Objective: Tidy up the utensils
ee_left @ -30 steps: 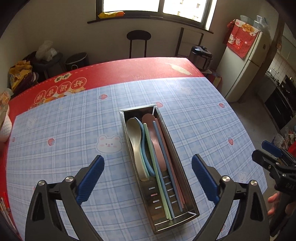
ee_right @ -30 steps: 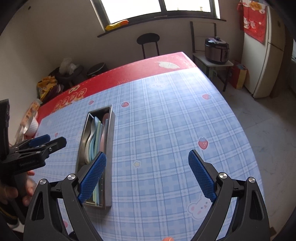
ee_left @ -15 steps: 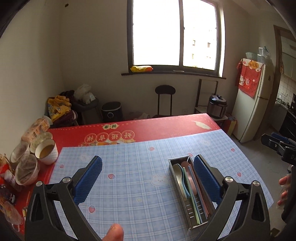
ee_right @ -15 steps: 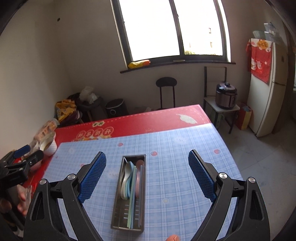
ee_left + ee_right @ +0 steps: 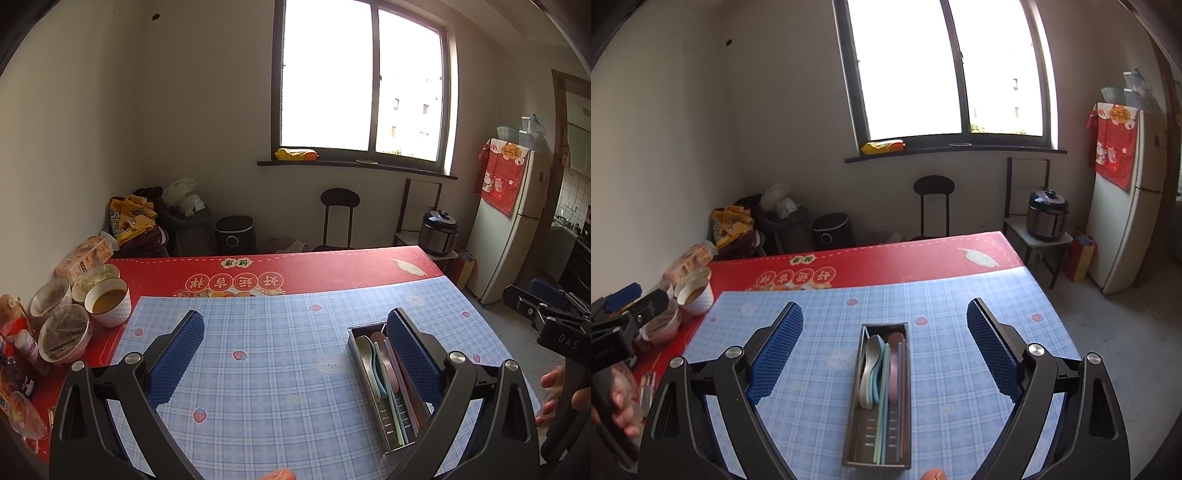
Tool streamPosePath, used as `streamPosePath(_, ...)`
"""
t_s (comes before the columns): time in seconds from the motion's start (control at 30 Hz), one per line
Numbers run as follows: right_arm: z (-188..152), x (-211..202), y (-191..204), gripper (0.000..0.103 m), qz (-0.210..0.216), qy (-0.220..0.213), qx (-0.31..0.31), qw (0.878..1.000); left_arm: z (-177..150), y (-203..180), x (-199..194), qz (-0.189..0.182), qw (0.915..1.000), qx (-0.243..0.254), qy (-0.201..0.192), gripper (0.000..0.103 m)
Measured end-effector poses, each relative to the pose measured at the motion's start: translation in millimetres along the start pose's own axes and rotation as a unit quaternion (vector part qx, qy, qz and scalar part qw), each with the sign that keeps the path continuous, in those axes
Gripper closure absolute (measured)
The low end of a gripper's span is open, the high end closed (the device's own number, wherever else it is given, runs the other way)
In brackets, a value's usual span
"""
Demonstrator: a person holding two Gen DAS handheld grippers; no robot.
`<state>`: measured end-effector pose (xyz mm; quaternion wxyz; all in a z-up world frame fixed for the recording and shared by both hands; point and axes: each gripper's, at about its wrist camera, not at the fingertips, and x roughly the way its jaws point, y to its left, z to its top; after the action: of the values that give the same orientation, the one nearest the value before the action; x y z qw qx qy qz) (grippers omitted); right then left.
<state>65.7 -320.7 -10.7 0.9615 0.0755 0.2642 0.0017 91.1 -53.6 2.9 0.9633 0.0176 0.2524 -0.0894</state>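
Observation:
A long steel utensil tray (image 5: 855,417) lies on the blue checked tablecloth (image 5: 953,302). In it lie spoons (image 5: 872,365) and pastel chopsticks (image 5: 884,413) side by side. The tray also shows in the left wrist view (image 5: 352,334), partly behind my left gripper's right finger. My left gripper (image 5: 295,365) is open and empty, held above the table to the left of the tray. My right gripper (image 5: 885,358) is open and empty, held back from the tray with its fingers wide on either side of it.
Bowls and covered food containers (image 5: 66,328) crowd the table's left edge on the red mat (image 5: 332,267). A stool (image 5: 933,206), a rice cooker (image 5: 1047,214) and a fridge (image 5: 1126,206) stand beyond the table.
Both grippers have pulled back and up from the tray, so the views now take in the whole table and room. Both stay open and empty.

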Motion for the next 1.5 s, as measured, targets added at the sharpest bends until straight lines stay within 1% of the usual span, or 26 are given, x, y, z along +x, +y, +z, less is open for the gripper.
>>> streamPosePath(0.1,0,-3,-2,0.016,-0.008,-0.007,0.008,1.000,-1,-1,0,-0.011,0.9999,0.001,0.002,0.006)
streamPosePath(0.3,-1,-6,-2,0.016,-0.017,-0.012,0.013,1.000,-3,-4,1,-0.019,0.9998,0.008,0.001,0.006)
streamPosePath(0.6,-1,-7,-2,0.016,-0.020,-0.009,0.016,1.000,-4,-11,-1,-0.014,0.9997,0.021,-0.009,0.006)
streamPosePath(0.77,0,-10,-2,0.016,-0.026,-0.013,0.018,0.999,-2,-8,-3,-0.008,0.9997,0.019,-0.014,0.006)
streamPosePath(0.97,0,-15,3,0.016,-0.029,-0.028,0.004,0.999,-2,-6,-4,-0.008,0.9997,0.016,-0.014,0.006)
streamPosePath(1.17,0,-17,3,0.016,-0.026,-0.031,0.004,0.999,-3,-5,-6,-0.017,0.9996,0.018,-0.016,0.006)
streamPosePath(1.5,-1,-17,3,0.016,-0.026,-0.030,0.004,0.999,-4,-5,-6,-0.005,0.9998,0.013,-0.016,0.006)
